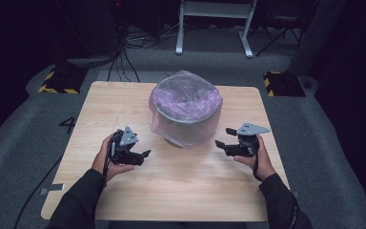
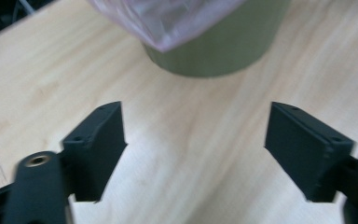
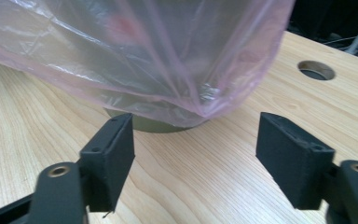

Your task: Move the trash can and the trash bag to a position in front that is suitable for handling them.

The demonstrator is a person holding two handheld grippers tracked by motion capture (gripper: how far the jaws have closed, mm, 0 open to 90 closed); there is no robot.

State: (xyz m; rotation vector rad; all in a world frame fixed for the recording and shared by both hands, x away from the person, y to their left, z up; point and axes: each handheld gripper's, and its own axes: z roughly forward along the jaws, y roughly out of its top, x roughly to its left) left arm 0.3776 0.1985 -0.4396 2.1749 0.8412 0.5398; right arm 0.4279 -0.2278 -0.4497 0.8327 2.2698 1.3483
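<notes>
Both tongs, the left gripper [image 1: 144,154] and right gripper [image 1: 223,137], gape wide either side of the bin [image 1: 186,126], seemingly poised to grasp its pink liner [image 1: 185,98].

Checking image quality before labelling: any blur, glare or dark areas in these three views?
High view: table evenly lit, surroundings near black, soft glare on the plastic bag. Left gripper view: bin and bag soft, slightly blurred. Right gripper view: sharper, bright highlights on the bag's folds.
</notes>
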